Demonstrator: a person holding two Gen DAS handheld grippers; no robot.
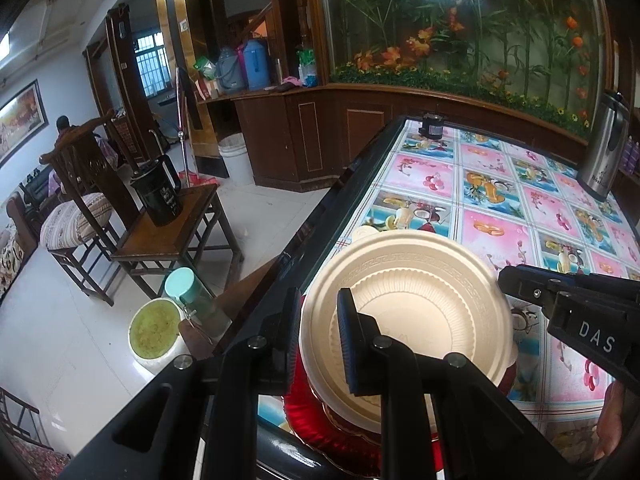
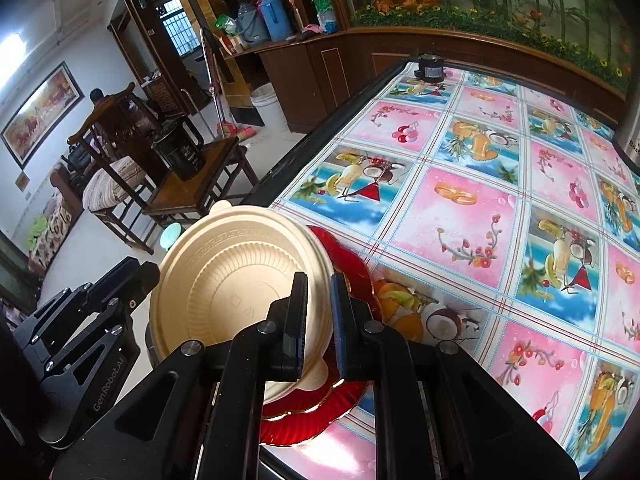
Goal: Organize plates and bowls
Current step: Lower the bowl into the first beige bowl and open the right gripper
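Note:
A cream ribbed bowl is held between both grippers, tilted, just over a red gold-edged plate near the table's front left edge. My left gripper is shut on the bowl's near left rim, one finger inside and one outside. My right gripper is shut on the opposite rim in the same way. In the left wrist view the right gripper touches the bowl's right edge. In the right wrist view the left gripper sits at the bowl's left edge.
The table wears a pink and blue fruit-print cloth. A steel jug stands at its far right and a small black device at its far corner. Left, off the table: wooden chairs, a mint-lidded bottle, a white bucket.

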